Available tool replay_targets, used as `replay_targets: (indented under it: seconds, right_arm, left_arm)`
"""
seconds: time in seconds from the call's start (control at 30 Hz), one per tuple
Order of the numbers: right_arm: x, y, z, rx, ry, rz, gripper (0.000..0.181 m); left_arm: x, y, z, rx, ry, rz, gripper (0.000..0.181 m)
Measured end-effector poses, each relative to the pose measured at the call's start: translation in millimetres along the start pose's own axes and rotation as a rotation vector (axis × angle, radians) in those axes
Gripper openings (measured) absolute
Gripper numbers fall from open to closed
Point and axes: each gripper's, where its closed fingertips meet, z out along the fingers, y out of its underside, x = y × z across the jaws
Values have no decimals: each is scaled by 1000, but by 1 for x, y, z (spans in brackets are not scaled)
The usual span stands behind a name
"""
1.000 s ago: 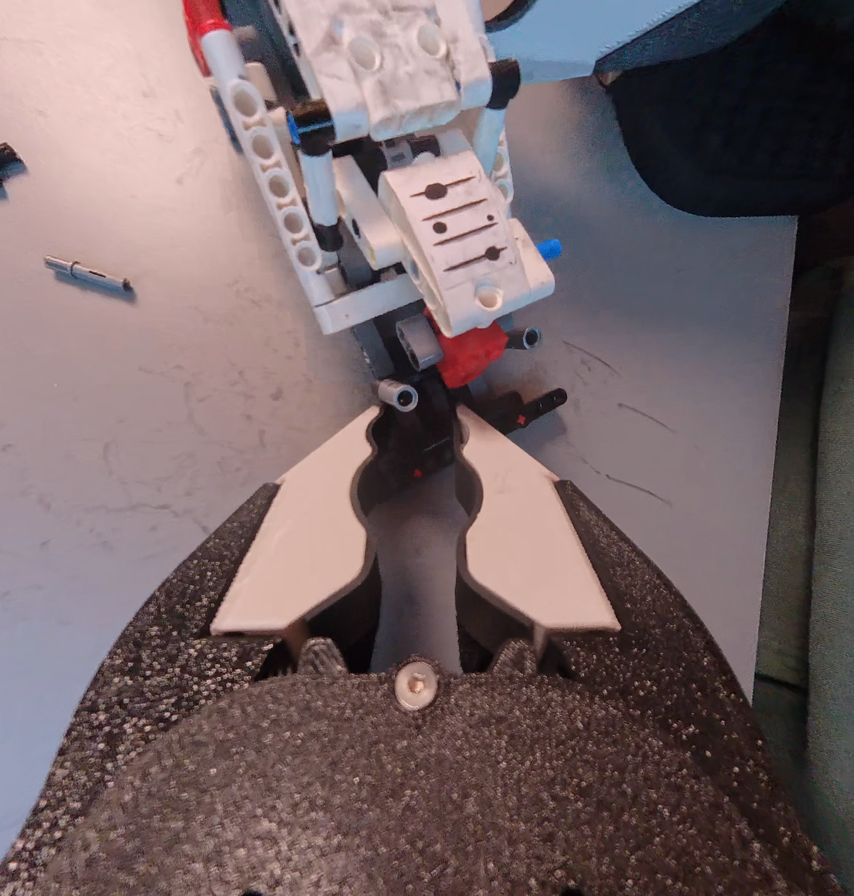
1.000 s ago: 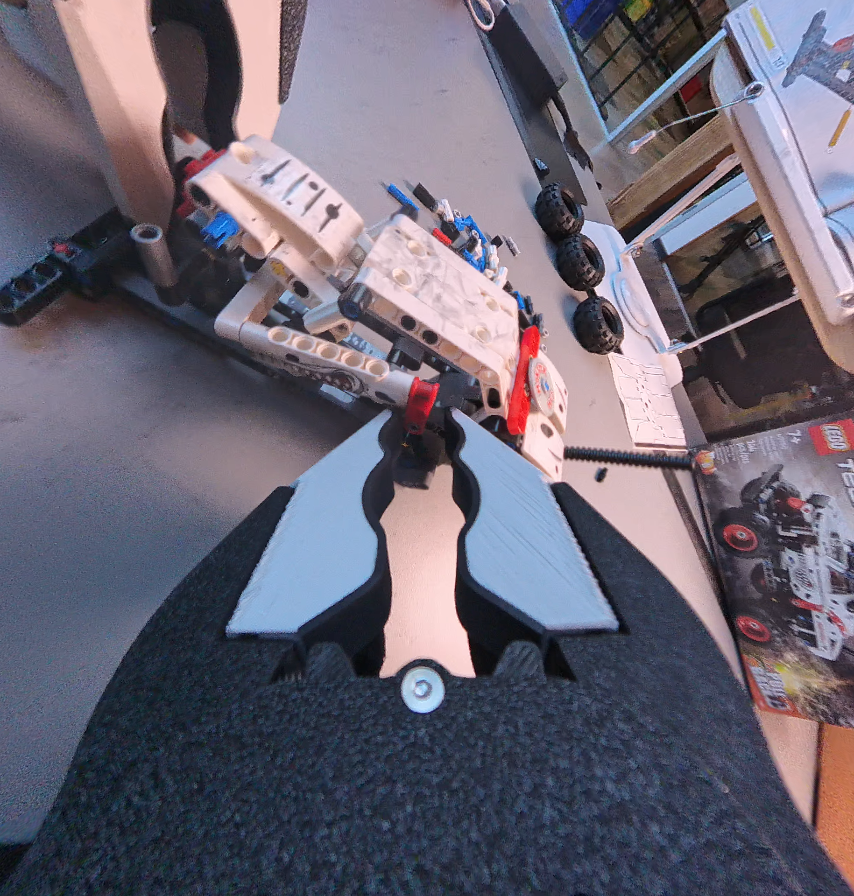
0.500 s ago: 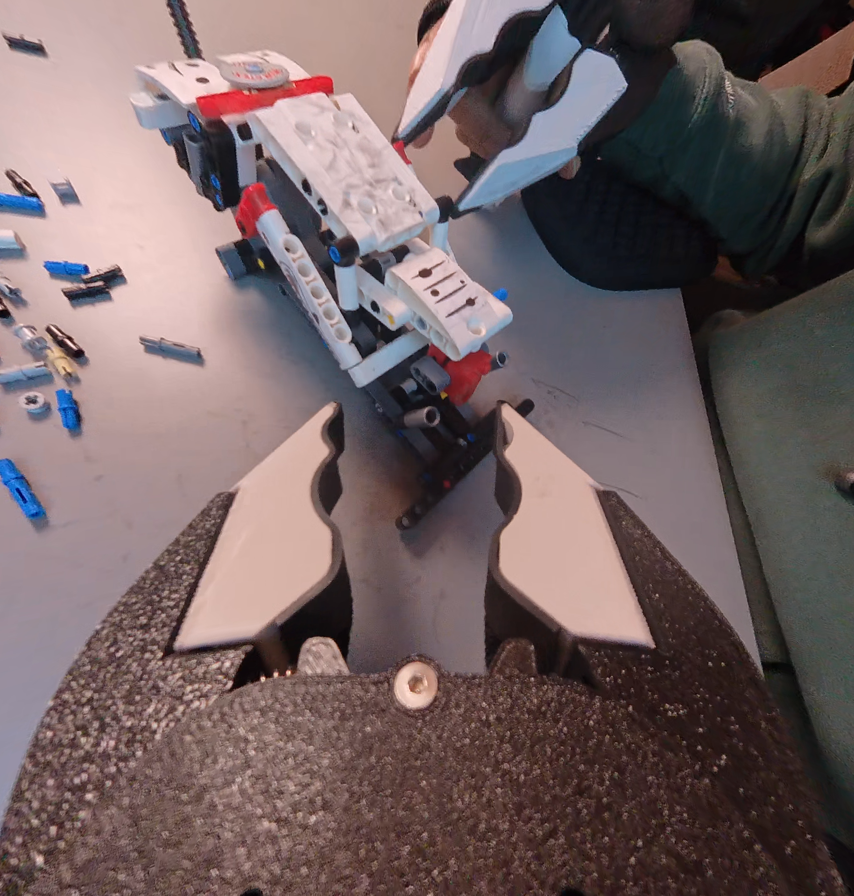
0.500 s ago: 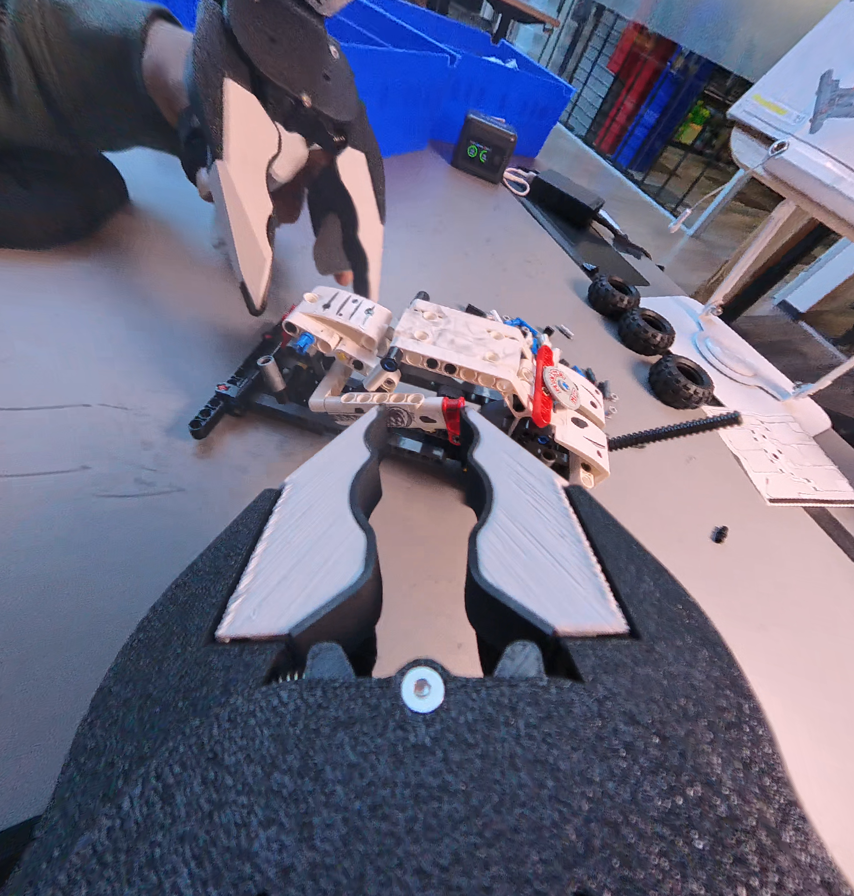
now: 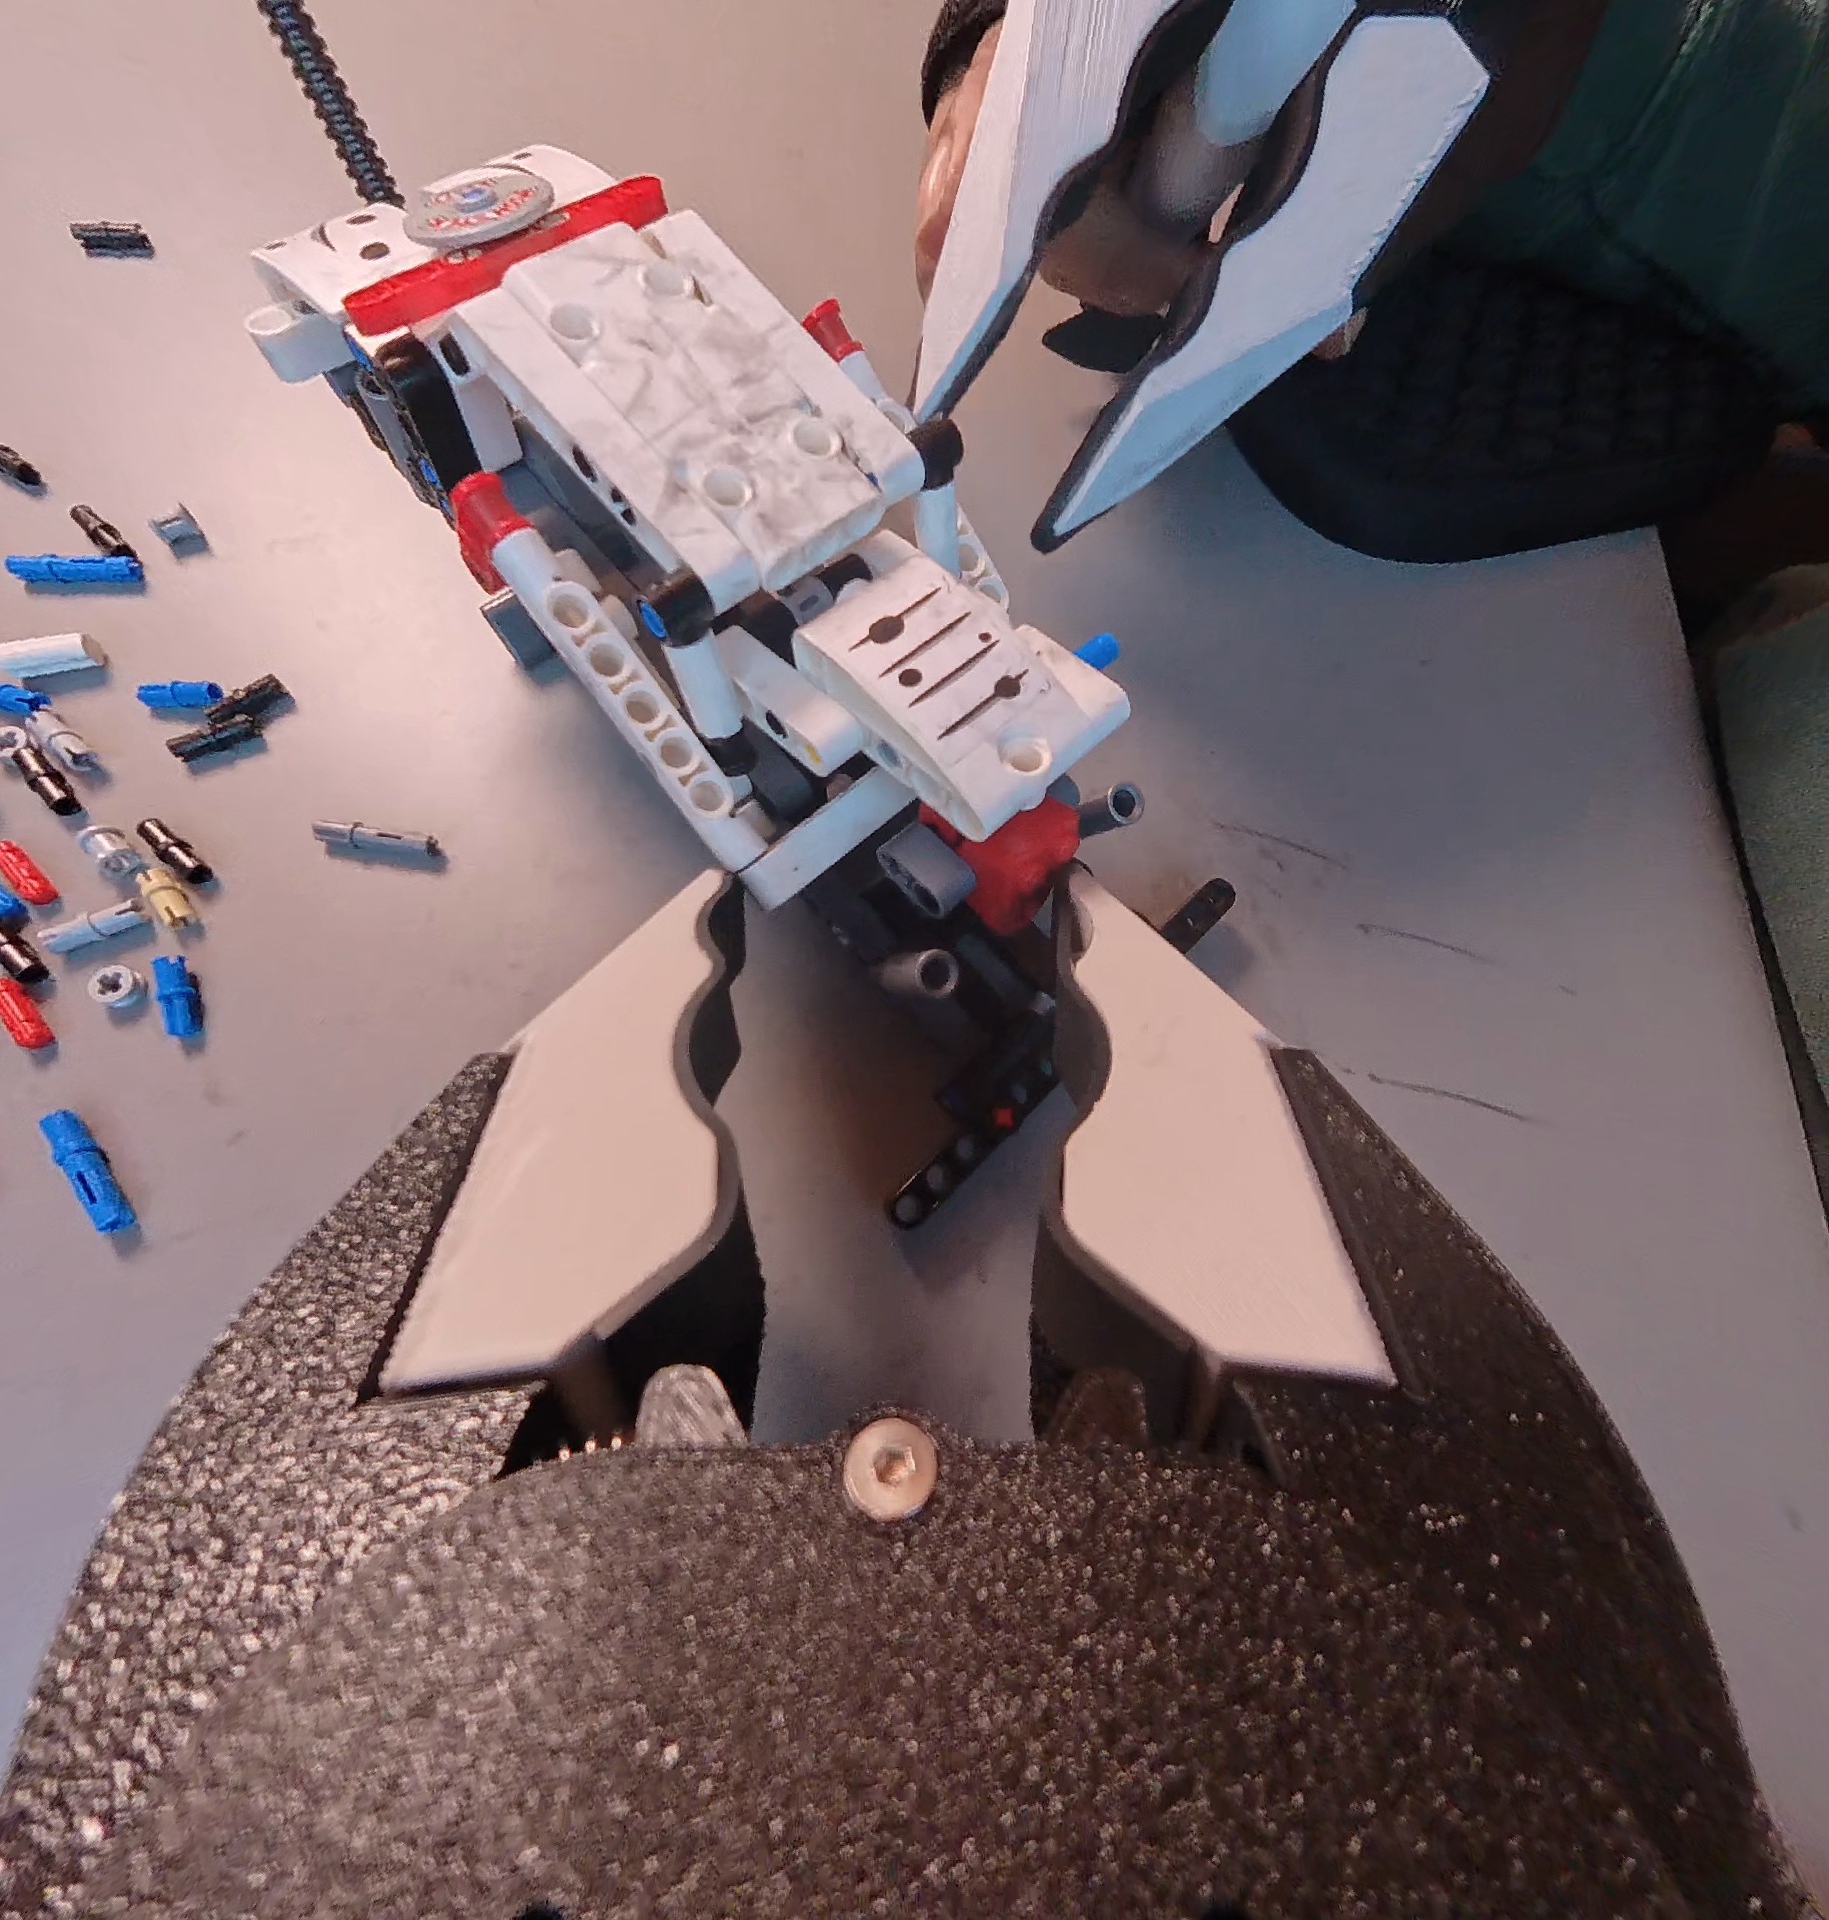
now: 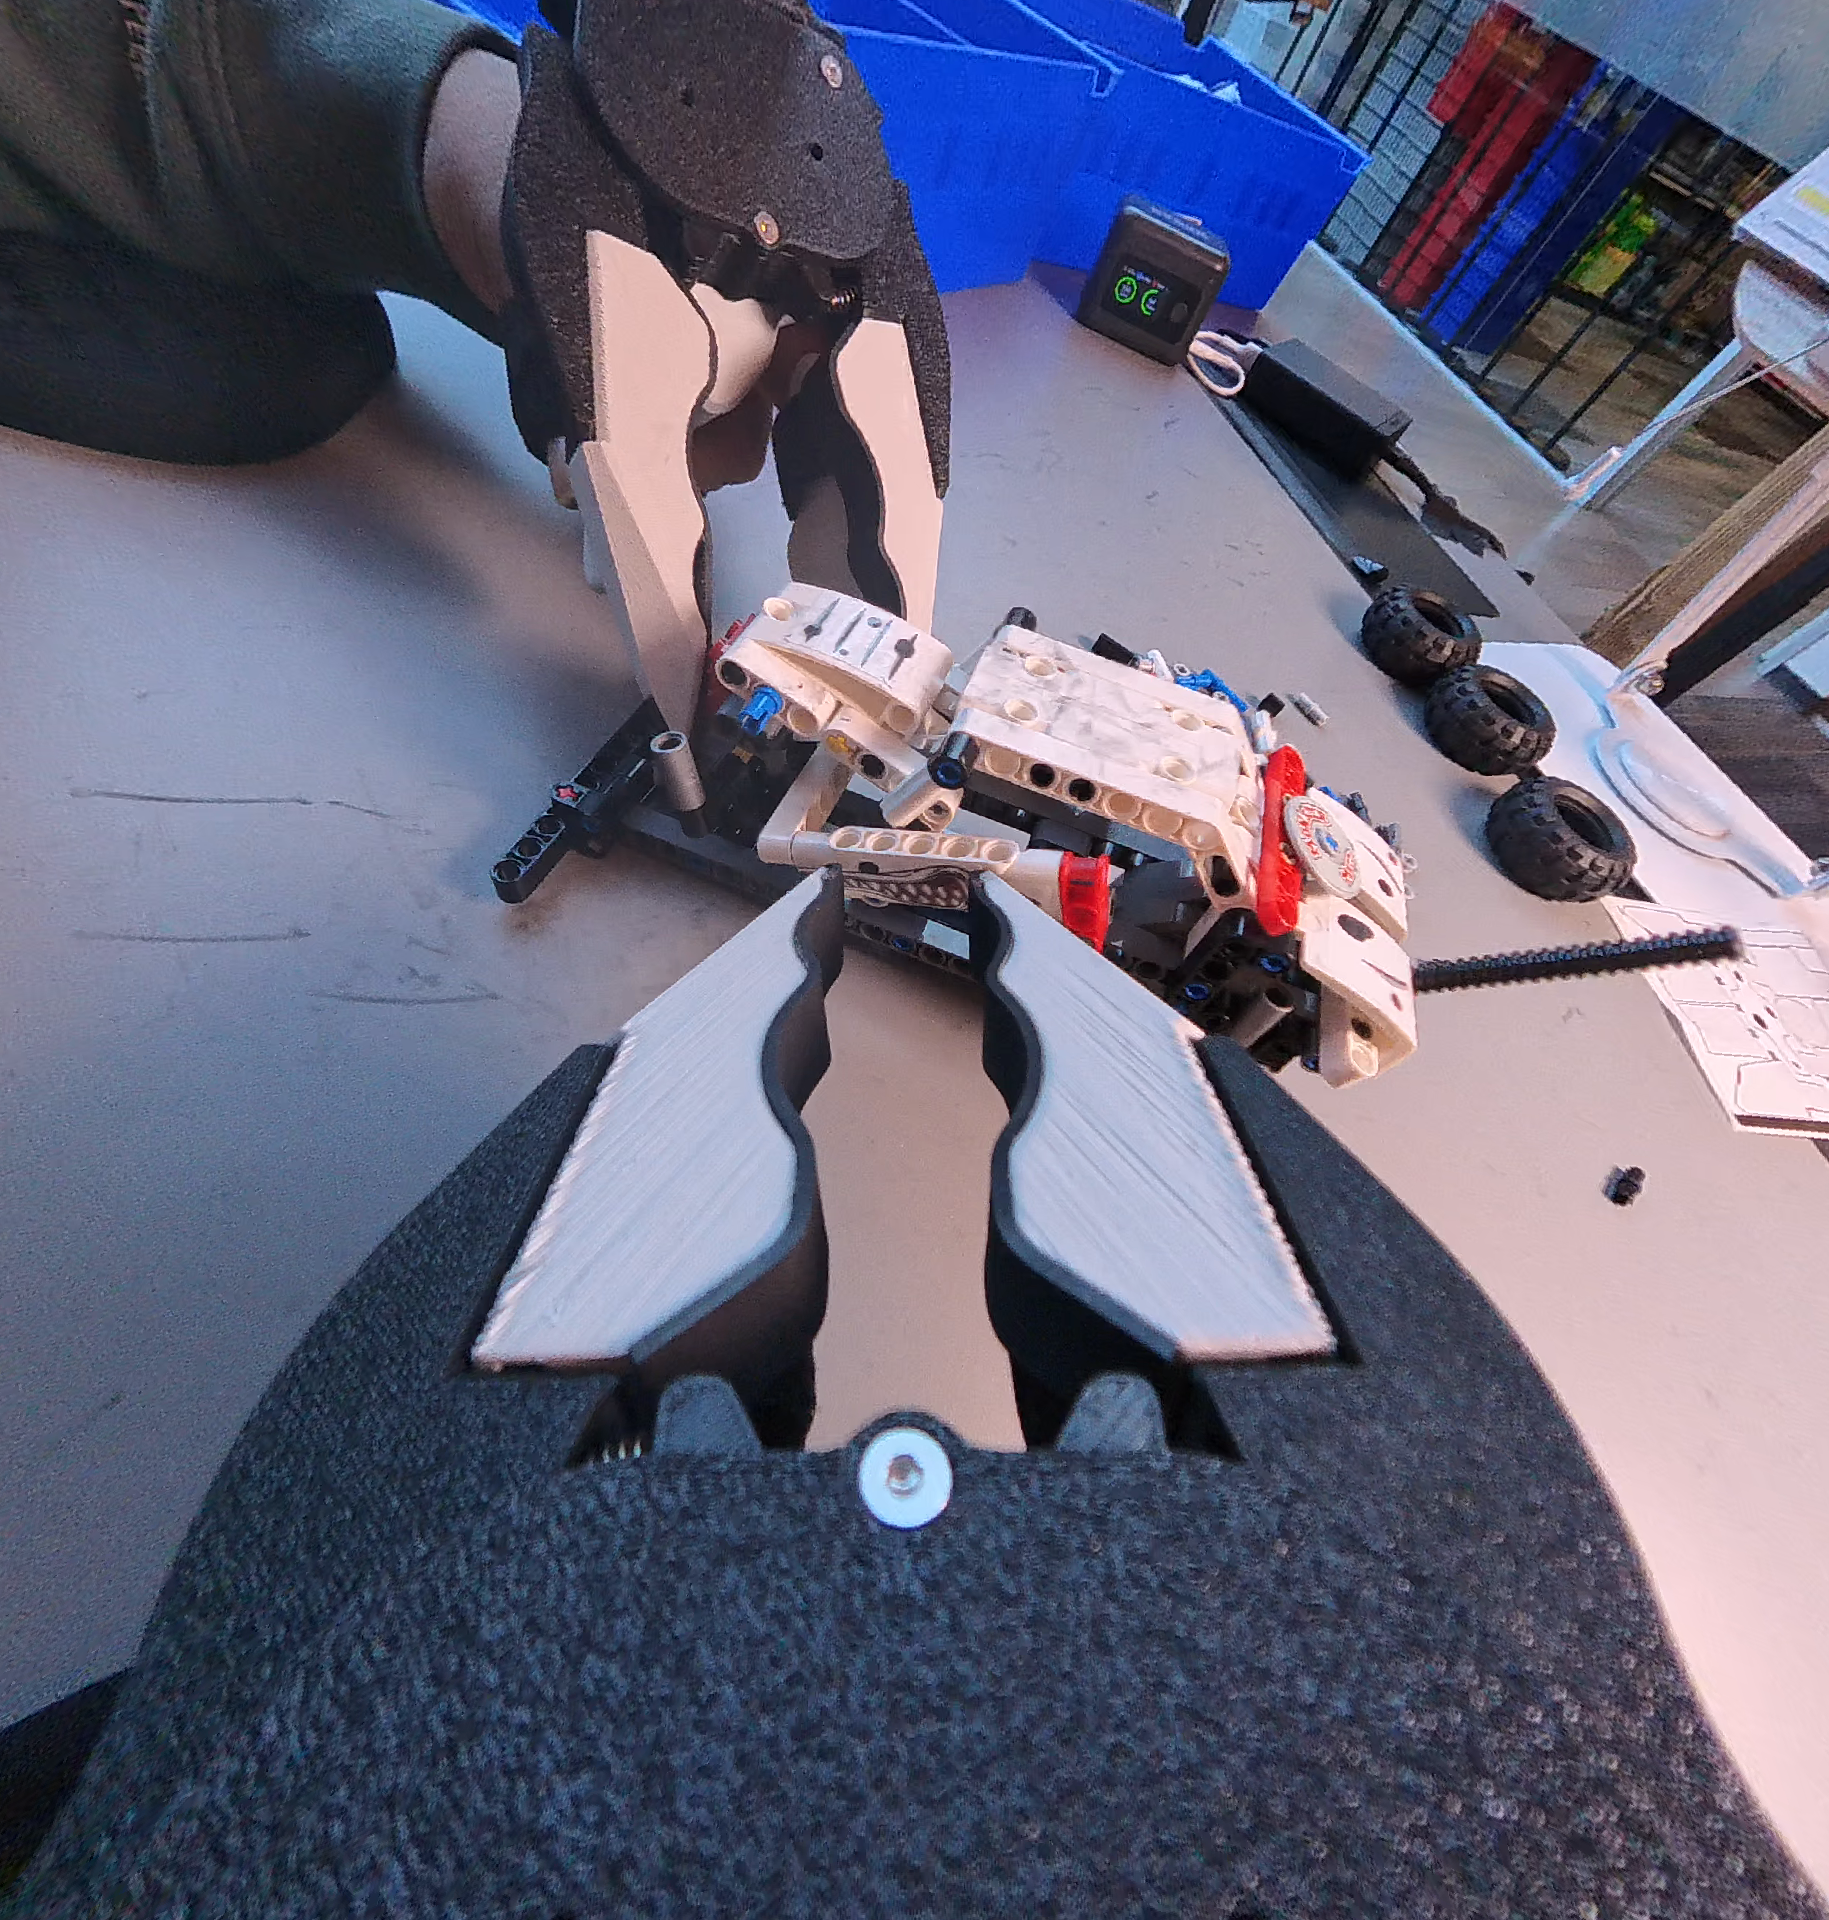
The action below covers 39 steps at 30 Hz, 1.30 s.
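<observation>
A white, red and black brick-built vehicle body (image 5: pixel 681 395) without wheels lies on the grey table (image 5: pixel 1409 831). My left gripper (image 5: pixel 899 914) is open and straddles its front end, with the red block (image 5: pixel 1024 873) and grey pins between the fingers. A black holed beam (image 5: pixel 977 1122) lies against the right finger. My right gripper (image 6: pixel 905 894) is open and empty, its tips just short of the body's side beam (image 6: pixel 910 847). The right gripper (image 5: pixel 983 473) also shows in the left wrist view, beside the body's roof. The left gripper (image 6: pixel 801 665) shows at the body's front (image 6: pixel 1097 727) in the right wrist view.
Several loose pins (image 5: pixel 58 831) lie at the left. A black toothed rod (image 6: pixel 1575 956), three black tyres (image 6: pixel 1492 717) and a paper sheet (image 6: pixel 1772 1018) lie beyond the body. Blue bins (image 6: pixel 1045 135) and a small black device (image 6: pixel 1149 281) stand at the back. The table edge (image 5: pixel 1710 935) is to the right. About 7 cm separates my left fingertips from my right.
A second ago both grippers were shut on the vehicle body. Both have opened and drawn back. The left gripper has since moved forward around the front end again.
</observation>
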Motion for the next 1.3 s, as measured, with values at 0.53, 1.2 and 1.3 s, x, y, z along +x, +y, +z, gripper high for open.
replay_targets:
  seconds: [0.53, 1.2, 1.3]
  right_arm:
    - [-30, -1, 19, -31, -97, -10, 27]
    - [-25, -3, 22, -36, -58, 14, 18]
    - [-28, -2, 24, -46, -60, 2, 18]
  left_arm:
    - [-11, -8, 9, 35, -98, -76, 56]
    - [-16, -17, -9, 109, -116, 25, 58]
    - [-18, -15, -9, 101, -129, 59, 58]
